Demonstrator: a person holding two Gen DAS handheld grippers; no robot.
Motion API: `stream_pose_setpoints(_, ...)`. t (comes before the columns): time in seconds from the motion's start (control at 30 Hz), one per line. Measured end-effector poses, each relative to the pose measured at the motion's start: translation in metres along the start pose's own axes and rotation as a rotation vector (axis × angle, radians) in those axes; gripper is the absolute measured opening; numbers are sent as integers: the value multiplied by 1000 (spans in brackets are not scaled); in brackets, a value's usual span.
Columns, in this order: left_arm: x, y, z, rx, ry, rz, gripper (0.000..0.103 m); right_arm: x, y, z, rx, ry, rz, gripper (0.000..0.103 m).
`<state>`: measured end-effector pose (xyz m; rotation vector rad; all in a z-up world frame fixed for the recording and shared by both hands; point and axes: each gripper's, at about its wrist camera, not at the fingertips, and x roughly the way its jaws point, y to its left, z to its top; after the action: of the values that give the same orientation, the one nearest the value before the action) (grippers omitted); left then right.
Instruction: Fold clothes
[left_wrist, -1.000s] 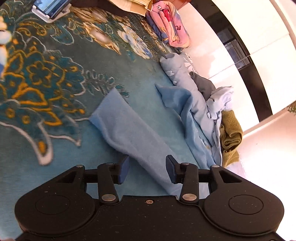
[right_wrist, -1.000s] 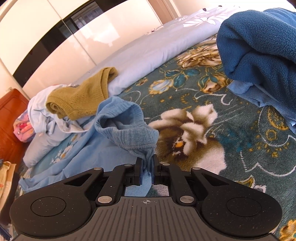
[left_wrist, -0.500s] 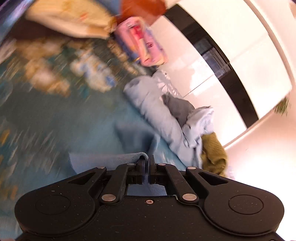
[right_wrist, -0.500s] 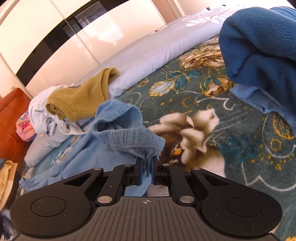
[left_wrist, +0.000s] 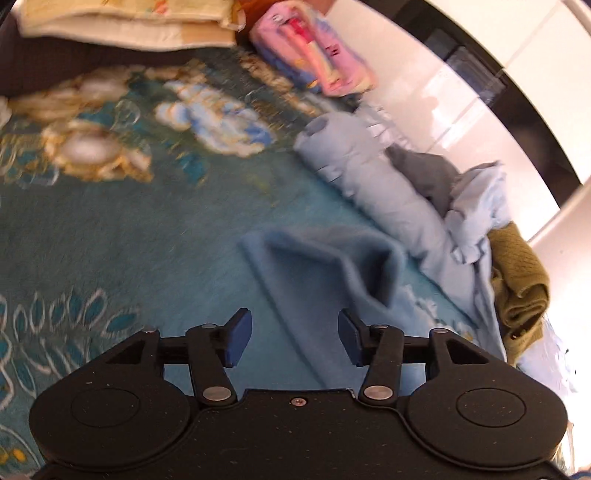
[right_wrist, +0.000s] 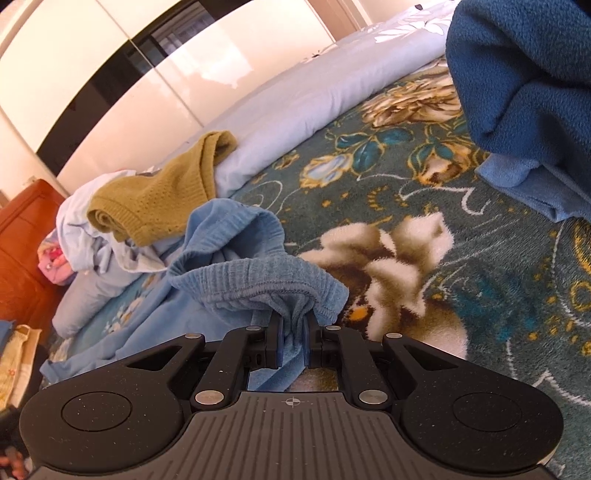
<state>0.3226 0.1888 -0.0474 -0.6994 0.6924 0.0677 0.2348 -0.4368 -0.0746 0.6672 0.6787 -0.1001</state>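
Teal floral blanket (right_wrist: 424, 236) covers the surface. Orange-brown cabinet (right_wrist: 26, 236) at far left, pink patterned bundle (left_wrist: 317, 55) beside it. Glossy white wardrobe doors (right_wrist: 207, 74) with a black strip run behind. Cream bag (right_wrist: 18, 354) at left edge.

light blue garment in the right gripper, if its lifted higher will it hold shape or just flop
Probably flop: the light blue garment bunches and droops around the right gripper, shut on its ribbed edge. It looks like soft, light knit, so the rest lying on the floral blanket would likely trail after. The plush blanket may drag on it rather than let it slide.
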Motion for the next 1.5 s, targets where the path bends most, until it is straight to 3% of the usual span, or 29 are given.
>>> stream_pose_setpoints(0.07, 12, 0, 1, -4, -12, -7, 48, 3, 2, -1, 5, 4, -1, 8)
stream_pose_setpoints(0.2, 33, -11, -2, 53, -71, 64, 47, 3, 3, -2, 21, -1, -2, 10)
stream_pose_setpoints(0.23, 34, -14, -3, 64, -80, 72, 41, 3, 2, -2, 31, -1, -1, 10)
stream_pose_setpoints(0.27, 36, -17, -4, 74, -89, 79, 7, 3, 1, -2, 39, -2, -1, 10)
stream_pose_setpoints(0.3, 32, -16, -3, 58, -87, 68, 1, 3, 1, -2, 44, -3, -2, 10)
stream_pose_setpoints(0.5, -1, -1, 2, -52, -85, -6, 0, -10, 16, -5, -3, -33, -81, 5)
stream_pose_setpoints(0.7, -73, 18, 12, -80, -159, -71, 0, -49, 29, -6, -16, -80, -58, 4)
stream_pose_setpoints(1.1, -180, 74, -39, -107, -205, -92, 0, -118, 30, -41, -61, -92, -42, 4)
stream_pose_setpoints(1.23, -188, 94, -62, -98, -167, -71, 0, -128, 12, -48, 37, -89, -57, 4)
stream_pose_setpoints(1.37, -183, 100, -82, -65, -114, -20, 0, -131, 6, -56, -1, -112, -86, 4)
stream_pose_setpoints(1.5, -179, 104, -93, -60, -86, 4, 0, -119, -10, -60, 46, -79, -117, 4)
